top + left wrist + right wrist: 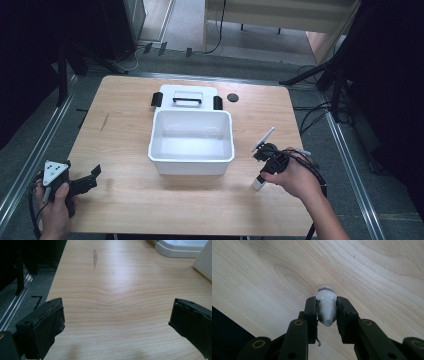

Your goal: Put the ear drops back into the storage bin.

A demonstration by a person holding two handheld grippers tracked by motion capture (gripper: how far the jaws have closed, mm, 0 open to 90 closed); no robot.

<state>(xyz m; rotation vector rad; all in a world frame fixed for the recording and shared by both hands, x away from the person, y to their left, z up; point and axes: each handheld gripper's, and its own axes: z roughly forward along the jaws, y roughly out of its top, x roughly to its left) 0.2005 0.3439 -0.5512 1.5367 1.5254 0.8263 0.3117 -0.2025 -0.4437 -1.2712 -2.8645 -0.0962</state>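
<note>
White small bottle clenched between right gripper jaws, long axis along them, cap toward the camera, just above wooden surface | open bin beyond, to its left (nearer this hand) | left gripper jaws released, idle.

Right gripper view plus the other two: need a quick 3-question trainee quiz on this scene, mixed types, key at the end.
1. True or false: the right gripper has its fingers closed on the small white bottle.
2. Multiple choice: where is the white bin relative to its lid in the high view? A) stacked on top of it B) just in front of it, nearer the person C) at the table's far left corner
3. Fill in: the left gripper is ____, with bare wooden table between its fingers.

Key: 1 true; 2 B; 3 open
</note>
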